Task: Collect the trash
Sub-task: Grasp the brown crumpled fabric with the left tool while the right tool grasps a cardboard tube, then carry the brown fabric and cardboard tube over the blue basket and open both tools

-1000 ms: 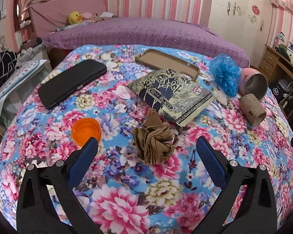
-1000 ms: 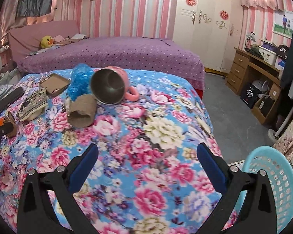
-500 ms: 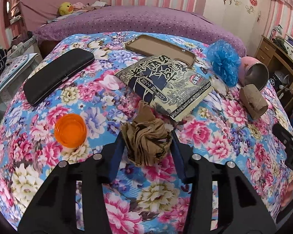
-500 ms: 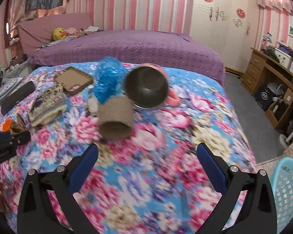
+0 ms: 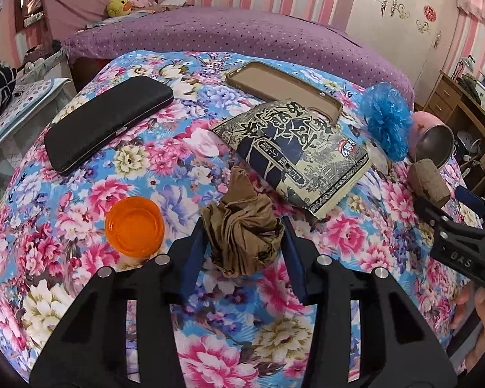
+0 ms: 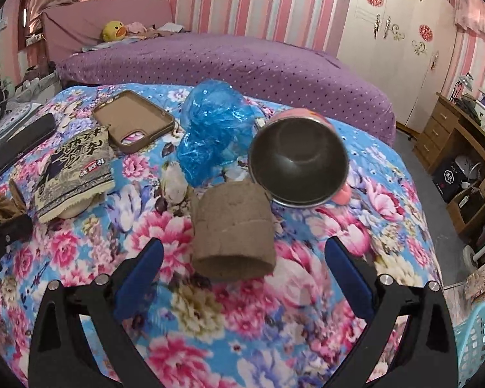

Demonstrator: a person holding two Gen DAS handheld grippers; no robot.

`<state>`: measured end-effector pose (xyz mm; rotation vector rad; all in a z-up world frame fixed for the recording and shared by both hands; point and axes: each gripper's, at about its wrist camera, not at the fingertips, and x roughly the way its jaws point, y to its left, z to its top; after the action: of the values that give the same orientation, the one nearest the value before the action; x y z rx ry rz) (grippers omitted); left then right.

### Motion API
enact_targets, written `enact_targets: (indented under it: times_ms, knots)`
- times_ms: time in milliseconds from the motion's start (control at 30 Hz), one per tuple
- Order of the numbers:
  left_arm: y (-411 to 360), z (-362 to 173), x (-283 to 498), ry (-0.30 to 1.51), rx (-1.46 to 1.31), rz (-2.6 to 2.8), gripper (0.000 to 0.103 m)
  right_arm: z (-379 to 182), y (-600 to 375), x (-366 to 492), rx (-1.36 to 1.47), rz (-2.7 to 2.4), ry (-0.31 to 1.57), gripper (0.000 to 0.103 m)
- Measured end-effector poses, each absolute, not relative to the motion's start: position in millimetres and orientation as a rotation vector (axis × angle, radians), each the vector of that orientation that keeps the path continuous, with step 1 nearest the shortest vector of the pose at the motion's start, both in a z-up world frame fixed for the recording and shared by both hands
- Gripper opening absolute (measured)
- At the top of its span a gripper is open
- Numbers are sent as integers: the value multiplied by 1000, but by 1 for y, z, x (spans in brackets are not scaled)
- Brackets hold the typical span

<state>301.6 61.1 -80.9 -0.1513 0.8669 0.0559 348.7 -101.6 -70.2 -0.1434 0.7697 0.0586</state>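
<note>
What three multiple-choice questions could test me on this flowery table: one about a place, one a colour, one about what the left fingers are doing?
1. Where does the orange cap lie?
A. On the snack packet
B. On the cloth, left of the crumpled brown wad
C. Inside the pink cup

2. What colour is the crumpled plastic bag?
A. Blue
B. Green
C. White

3. What is the left gripper doing?
A. Hanging open over nothing
B. Holding the black case
C. Pressing on the crumpled brown wad

Answers: 1 B, the cap sits on the flowered cloth beside the wad. 2 A, the bag is clearly blue. 3 C, both blue pads touch the wad's sides.
</note>
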Motion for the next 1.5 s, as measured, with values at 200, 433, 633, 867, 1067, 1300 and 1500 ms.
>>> enact_targets:
  times_ms: [200,433,633,867,1067,1300,1500]
  knots:
    - [59,-79,301,864,-139,54,44,-77,-98,355,-136,101,815,54]
    - [59,-76,298,855,-143,61,44,-72,-102,343,-140,108,796,46]
    - [54,-73,290,845,-125,60,44,-62,-115,324,-138,94,769,46]
    - [41,-65,273,821,-124,34,44,-55,-141,291,-106,70,738,46]
    - [16,-56,255,780,-76,-17,44,-53,-167,256,-87,34,708,46]
    - [-8,-55,238,762,-41,-67,44,-47,-199,219,-48,-6,650,46]
    - [-30,-55,225,725,2,-61,44,-47,-216,208,-13,6,626,46]
